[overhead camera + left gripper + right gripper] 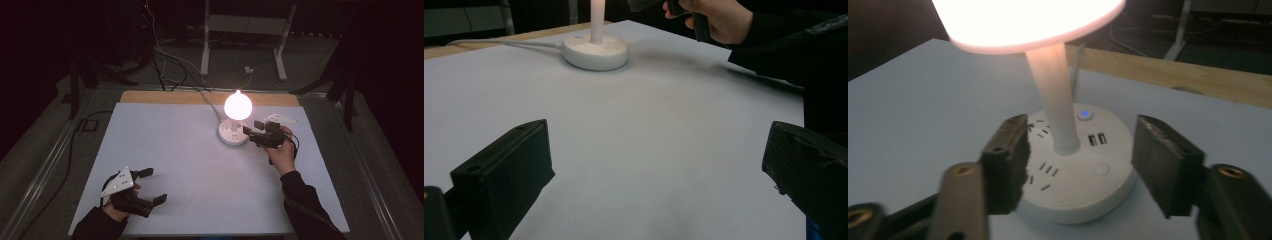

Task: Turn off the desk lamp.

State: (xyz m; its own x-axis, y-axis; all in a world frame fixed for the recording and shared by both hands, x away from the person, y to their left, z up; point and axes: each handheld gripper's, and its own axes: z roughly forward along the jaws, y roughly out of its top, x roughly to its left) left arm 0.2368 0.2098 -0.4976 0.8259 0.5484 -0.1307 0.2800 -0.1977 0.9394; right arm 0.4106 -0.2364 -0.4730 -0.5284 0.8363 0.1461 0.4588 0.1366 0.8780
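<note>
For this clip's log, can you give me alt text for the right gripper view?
The right gripper, jaws open, is close to a lit white lamp whose round base carries sockets and a glowing blue button, on a white table.

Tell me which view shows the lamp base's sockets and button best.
The right gripper view: the lamp base sits close between the right gripper's open jaws, with socket slots, USB ports and the lit blue button distinct. The high view shows it small under glare; the left gripper view shows it far off.
</note>
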